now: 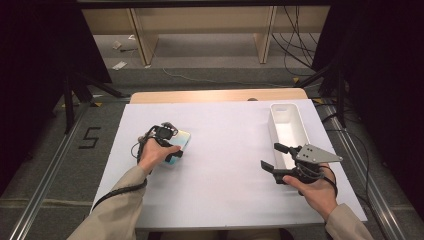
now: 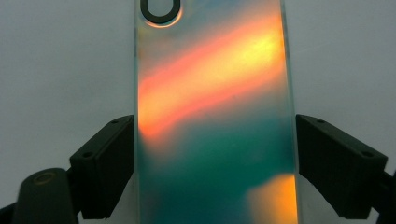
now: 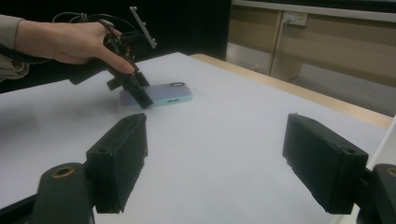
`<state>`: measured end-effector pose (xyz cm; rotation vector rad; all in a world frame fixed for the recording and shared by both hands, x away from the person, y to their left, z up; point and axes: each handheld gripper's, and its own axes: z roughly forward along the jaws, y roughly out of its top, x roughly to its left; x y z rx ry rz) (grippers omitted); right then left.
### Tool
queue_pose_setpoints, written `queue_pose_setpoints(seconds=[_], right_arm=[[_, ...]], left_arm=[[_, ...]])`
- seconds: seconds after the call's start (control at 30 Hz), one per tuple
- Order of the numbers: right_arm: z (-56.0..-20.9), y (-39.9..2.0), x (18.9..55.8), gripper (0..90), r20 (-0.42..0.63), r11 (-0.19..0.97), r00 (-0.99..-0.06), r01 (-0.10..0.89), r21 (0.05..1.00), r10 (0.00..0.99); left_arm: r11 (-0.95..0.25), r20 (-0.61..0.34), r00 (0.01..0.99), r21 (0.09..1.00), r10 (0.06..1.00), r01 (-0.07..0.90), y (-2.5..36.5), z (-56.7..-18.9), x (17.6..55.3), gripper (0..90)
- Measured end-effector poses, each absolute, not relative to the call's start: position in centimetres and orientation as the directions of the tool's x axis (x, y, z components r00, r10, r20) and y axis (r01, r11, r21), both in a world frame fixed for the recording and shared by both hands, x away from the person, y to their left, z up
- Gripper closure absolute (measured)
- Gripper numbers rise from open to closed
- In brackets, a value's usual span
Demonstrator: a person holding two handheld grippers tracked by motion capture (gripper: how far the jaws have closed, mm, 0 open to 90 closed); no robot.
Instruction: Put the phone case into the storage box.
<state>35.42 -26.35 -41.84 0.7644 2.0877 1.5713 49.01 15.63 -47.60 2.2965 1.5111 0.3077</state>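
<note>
The left tongs (image 1: 174, 146) are lowered over a phone case (image 2: 215, 121) with an iridescent back that lies flat on the white tabletop (image 1: 225, 150). In the left gripper view the case runs lengthwise straight away from the tongs, its oval camera cutout at the far end, and its near half sits between the two black jaws. The jaw on the left of that view meets the case's long edge; the jaw on the right stands just off the other edge, with a thin strip of tabletop between. The jaws are spread about the case and not pinching it. In the right gripper view the left tongs (image 3: 140, 95) slant down onto the near end of the case (image 3: 163, 95).

The right tongs (image 1: 276, 157) hover over bare tabletop, well apart from the case and to its right in the high view. Their jaws are spread wide with nothing between them, as the right gripper view shows. Just beyond and beside them stands a long white tray (image 1: 289, 131), close to the tabletop's right edge.
</note>
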Motion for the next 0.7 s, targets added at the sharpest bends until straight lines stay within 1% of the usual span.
queue_pose_setpoints(seconds=[0.7], right_arm=[[-41.85,-26.32,35.41,22.8,-0.004,0.213,-0.761,0.176,0.961,0.648]], left_arm=[[-0.328,-0.035,0.385,0.455,0.922,0.828,15.90,-47.74,48.58,16.5]])
